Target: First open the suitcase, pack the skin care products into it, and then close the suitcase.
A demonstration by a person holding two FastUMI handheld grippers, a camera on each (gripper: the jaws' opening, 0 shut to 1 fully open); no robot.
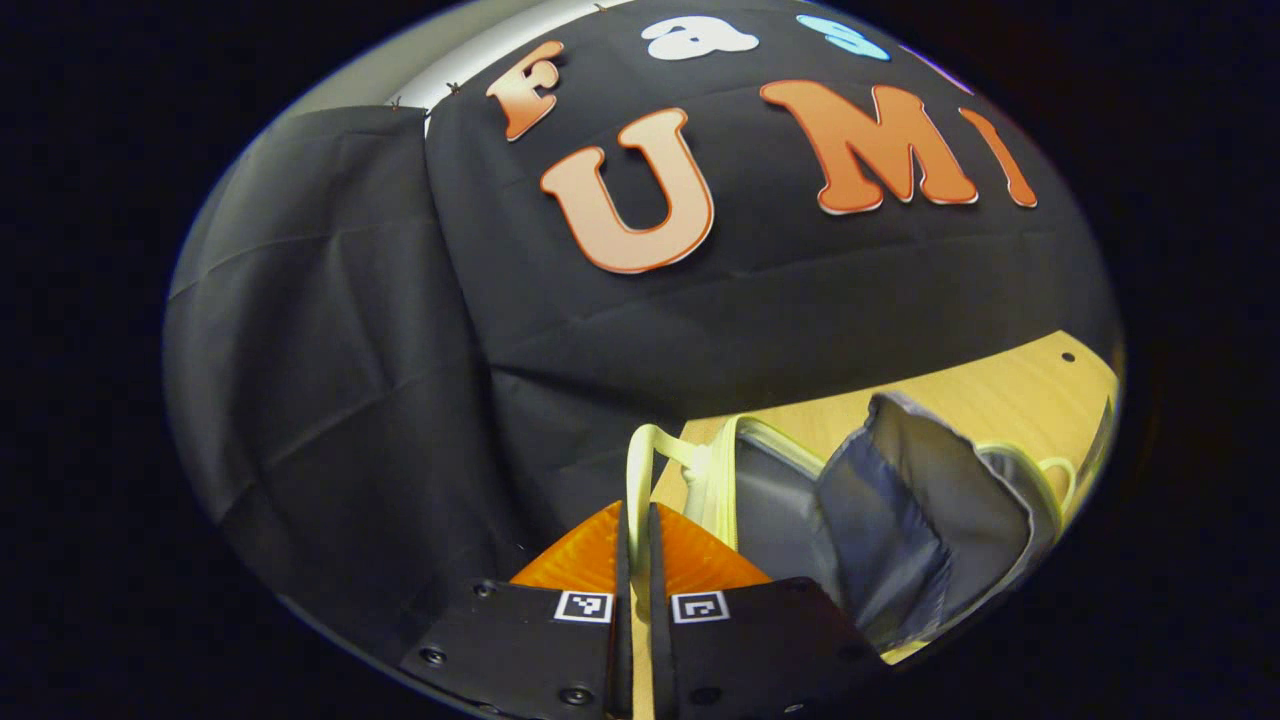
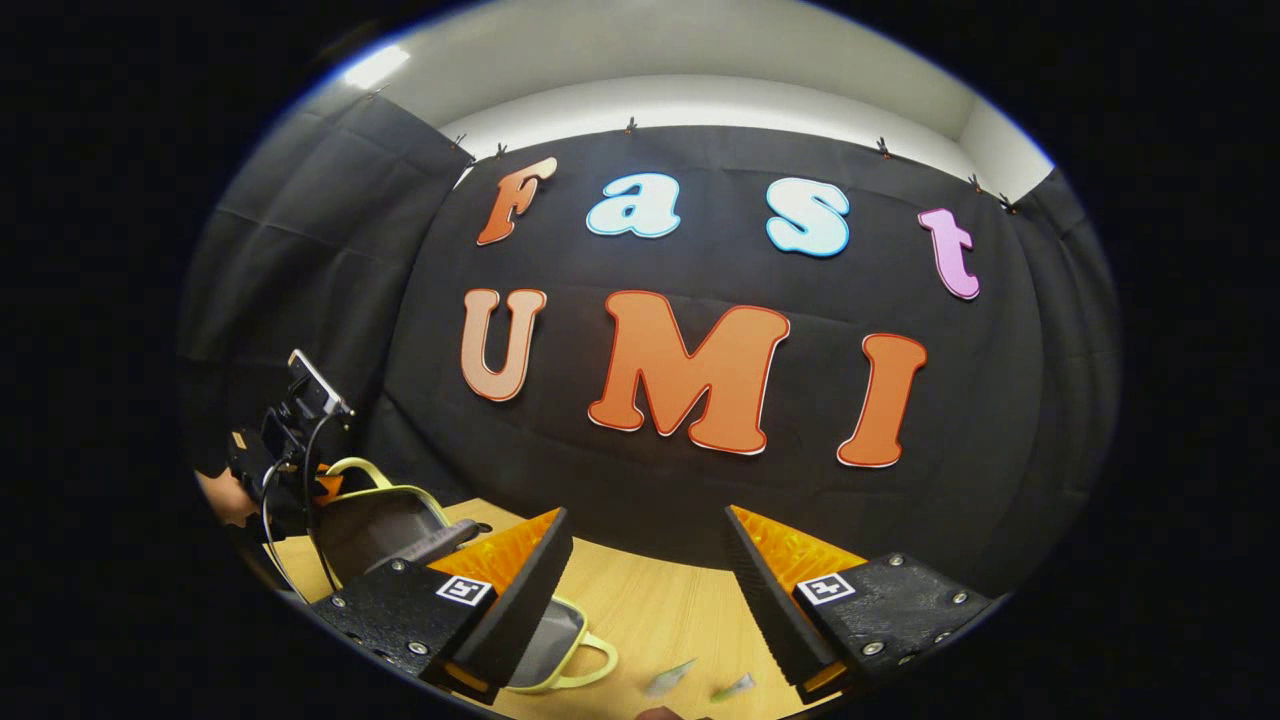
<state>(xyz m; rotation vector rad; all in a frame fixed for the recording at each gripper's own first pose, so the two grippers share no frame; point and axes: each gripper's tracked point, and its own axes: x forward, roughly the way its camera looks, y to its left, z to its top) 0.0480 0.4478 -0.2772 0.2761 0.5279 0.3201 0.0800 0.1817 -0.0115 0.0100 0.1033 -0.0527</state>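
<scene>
**Lifting the lid by its handle – keep the pinch, swing it clear**

The small grey fabric suitcase with pale yellow-green trim (image 1: 900,500) sits on the light wooden table (image 1: 1000,390), its lid raised and its grey lining showing. In the left gripper view, the left gripper (image 1: 640,560) has its fingers pressed nearly together on the pale yellow-green strap handle (image 1: 634,470), which runs up out of the narrow gap between them. In the right gripper view, that same gripper (image 2: 290,440) appears far to the left, held in a person's hand above the case.

The step in hand looks like opening. To do it well, I would keep the pinch firm on the strap and carry the lid back in an arc around its hinge – not straight up, which could drag the light case across the table. Lay the lid flat before letting go, so it cannot fall shut.

The right gripper (image 2: 648,590) hovers over the table with its fingers spread wide and nothing between them, ready to fetch.

Count: one suitcase; two small pale tubes of skin care product (image 2: 670,678) lying near the bottom edge of the right gripper view, just beside each other – whether more lie elsewhere, I cannot tell.
</scene>
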